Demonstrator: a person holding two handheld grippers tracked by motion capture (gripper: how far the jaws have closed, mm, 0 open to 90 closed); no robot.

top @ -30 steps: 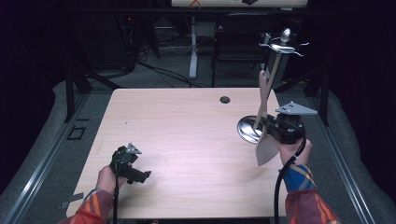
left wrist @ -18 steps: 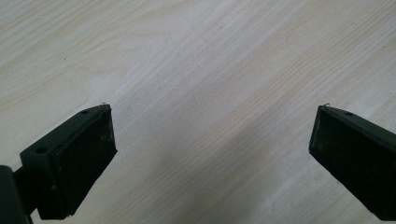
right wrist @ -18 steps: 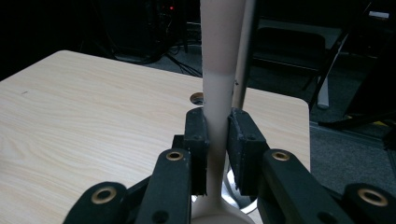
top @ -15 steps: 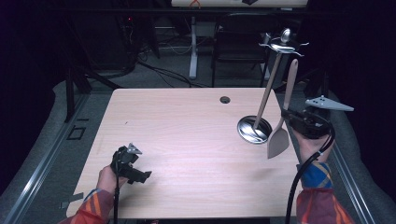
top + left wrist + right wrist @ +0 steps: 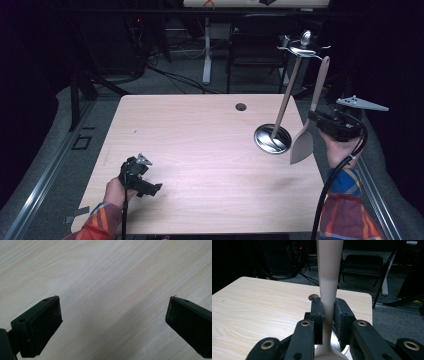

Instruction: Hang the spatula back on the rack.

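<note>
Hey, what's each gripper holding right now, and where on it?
The right gripper clamps a wooden spatula on its handle, just above the blade. The left gripper is open and holds nothing.

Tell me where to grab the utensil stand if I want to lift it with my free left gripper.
Likely the slanted post, about midway, coming from the open table side on its left. The flat round base sits too low to pinch, and the spatula in the right gripper hangs at the post's right.

Spatula (image 5: 306,131) now off the stand's (image 5: 273,138) base
</note>
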